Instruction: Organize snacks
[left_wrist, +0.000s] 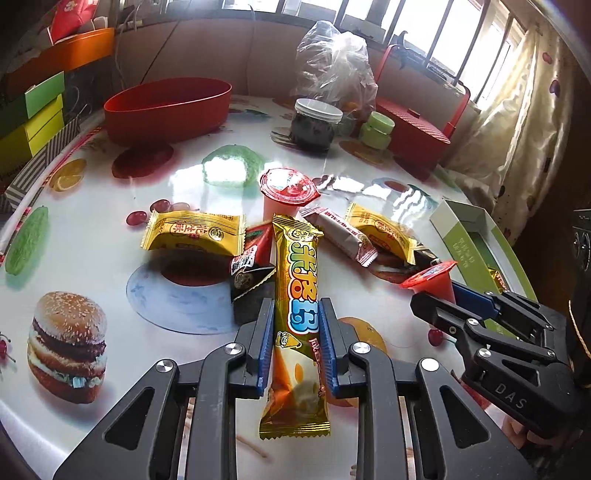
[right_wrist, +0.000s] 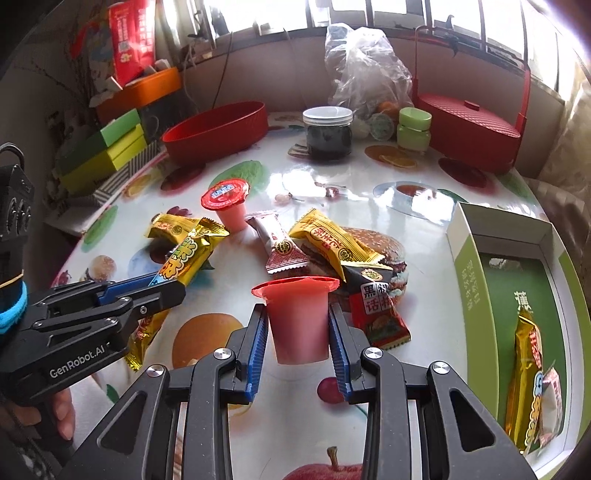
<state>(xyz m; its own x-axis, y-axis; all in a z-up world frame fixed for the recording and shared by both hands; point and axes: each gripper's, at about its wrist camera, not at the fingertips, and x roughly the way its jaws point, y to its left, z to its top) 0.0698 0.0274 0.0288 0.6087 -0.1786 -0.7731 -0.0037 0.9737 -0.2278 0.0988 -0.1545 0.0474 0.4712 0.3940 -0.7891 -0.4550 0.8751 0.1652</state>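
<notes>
A: Item one, nearest the lens: left gripper (left_wrist: 297, 343). Jaws closed down to the width of the long gold snack bar (left_wrist: 295, 314), blue pads (left_wrist: 265, 350) pressed against both its long sides. Contents?

B: One bar, held lengthwise along the jaws. Its lower end hangs back toward the camera; its top end points out over the pile. Held at about mid-length, most likely so it neither droops nor twists when carried.

A: Item two: right gripper (right_wrist: 297, 334).

B: Jaws narrowed onto a pink jelly cup (right_wrist: 298, 321), one pad on each sloping wall, red foil lid uppermost. Upright, judged so that the sealed lid stays on top. The cup appears lifted clear of the surface (right_wrist: 369, 192).

A: Destination?

B: Green open box (right_wrist: 517, 280), on the right edge of the surface, near the right gripper. It already holds a matching gold bar (right_wrist: 526, 376), lying lengthwise. Judgement: both held items belong there.

A: Unsorted stock?

B: In a loose heap at mid-surface: second jelly cup (right_wrist: 226, 201), two yellow packets (left_wrist: 194, 230) (right_wrist: 332, 243), white and red packet (right_wrist: 279, 247), red and black packet (right_wrist: 373, 306). Several overlap.

A: Other holders?

B: Red oval tub (right_wrist: 218, 129) at the far left, lidded red basket (right_wrist: 469, 122) at the far right, both well apart from the heap.
</notes>
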